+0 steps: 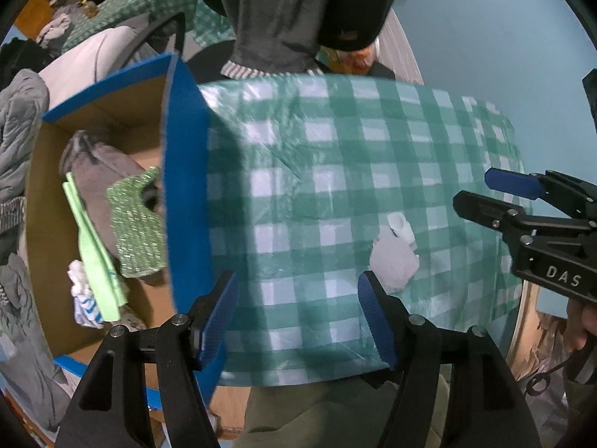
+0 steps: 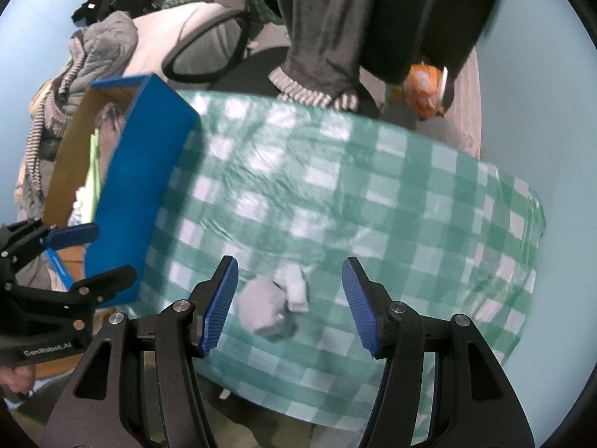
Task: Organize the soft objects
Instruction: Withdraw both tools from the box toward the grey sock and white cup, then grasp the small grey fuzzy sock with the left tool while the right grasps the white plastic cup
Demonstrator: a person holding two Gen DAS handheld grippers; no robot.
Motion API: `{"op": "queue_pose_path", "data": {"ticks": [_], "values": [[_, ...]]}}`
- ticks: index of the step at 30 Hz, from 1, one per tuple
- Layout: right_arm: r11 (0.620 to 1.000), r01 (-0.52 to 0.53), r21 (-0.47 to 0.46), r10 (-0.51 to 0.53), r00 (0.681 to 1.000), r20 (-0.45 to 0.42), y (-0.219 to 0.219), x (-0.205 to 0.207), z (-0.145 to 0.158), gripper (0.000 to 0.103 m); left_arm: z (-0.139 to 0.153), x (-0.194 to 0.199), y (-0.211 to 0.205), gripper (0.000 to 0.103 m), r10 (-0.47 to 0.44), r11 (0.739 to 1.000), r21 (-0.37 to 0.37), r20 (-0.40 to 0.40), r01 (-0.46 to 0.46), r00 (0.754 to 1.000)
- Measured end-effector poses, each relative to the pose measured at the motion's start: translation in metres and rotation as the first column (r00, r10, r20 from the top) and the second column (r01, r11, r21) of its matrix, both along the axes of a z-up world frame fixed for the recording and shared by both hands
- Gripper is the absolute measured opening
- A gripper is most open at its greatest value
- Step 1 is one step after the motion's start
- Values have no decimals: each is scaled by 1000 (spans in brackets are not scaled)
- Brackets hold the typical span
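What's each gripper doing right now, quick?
Left gripper: open, holding nothing.
Right gripper: open, empty, grey sock bundle lying between its fingers.
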State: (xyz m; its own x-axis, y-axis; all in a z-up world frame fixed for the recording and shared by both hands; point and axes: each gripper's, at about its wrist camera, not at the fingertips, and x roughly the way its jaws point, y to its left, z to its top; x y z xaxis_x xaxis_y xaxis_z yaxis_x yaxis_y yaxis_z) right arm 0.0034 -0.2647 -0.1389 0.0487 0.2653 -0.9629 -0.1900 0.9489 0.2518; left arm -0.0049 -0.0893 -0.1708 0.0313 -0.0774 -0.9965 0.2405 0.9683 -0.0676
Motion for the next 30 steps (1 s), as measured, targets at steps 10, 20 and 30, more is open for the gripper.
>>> {"op": "queue_pose_path", "data": {"ticks": [10,20,30], "values": [[1000,15,2,-15,997,-72,-15,-19,-47,59,-40,-12,-30,69,-54,998,23,-59,55,997],[1000,0,-2,0,994,-108,-6,-21,-86,59,-61,-12,-34,69,-54,997,53,-91,59,994],[999,-38,6,39,992,-118,12,-23,-99,59,-70,-10,-26,69,-38,997,60,-102,44,994]]}}
